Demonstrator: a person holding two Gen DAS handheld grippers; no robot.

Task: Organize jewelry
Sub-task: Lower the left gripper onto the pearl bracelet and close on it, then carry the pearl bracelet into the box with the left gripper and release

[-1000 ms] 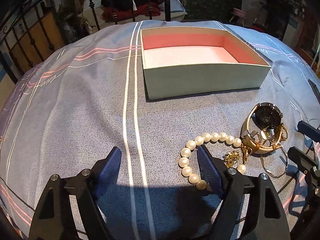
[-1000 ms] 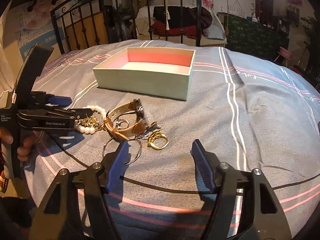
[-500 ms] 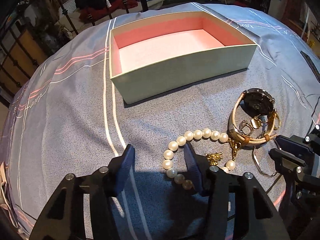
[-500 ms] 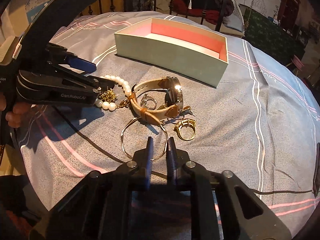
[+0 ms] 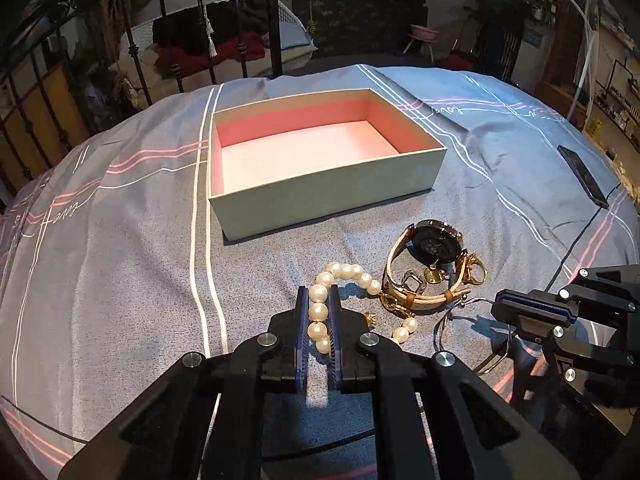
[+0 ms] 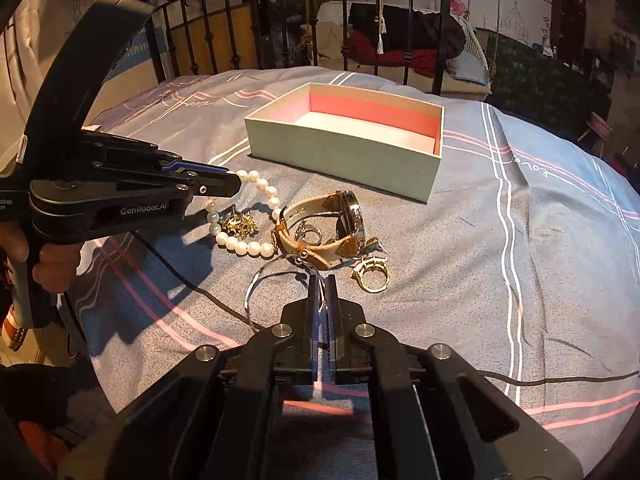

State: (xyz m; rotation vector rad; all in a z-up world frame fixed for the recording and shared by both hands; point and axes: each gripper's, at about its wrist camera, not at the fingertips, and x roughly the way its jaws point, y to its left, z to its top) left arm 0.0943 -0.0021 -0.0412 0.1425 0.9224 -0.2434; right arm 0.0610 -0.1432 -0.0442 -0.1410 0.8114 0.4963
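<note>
On the grey striped bedspread (image 5: 120, 264), at 6 o'clock of the open pale-green cardboard box with pink lining (image 5: 316, 152), the left gripper (image 5: 319, 312) pinches the white pearl bracelet (image 5: 320, 316), while the right gripper (image 6: 320, 292) is clamped on the thin silver wire bangle (image 6: 256, 284) beside the tan-strapped wristwatch (image 6: 324, 228).

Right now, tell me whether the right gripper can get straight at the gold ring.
Probably not yet: the right gripper is shut on the thin silver bangle. The gold ring lies uncovered just beside its tips, so freeing the jaws comes first.
</note>
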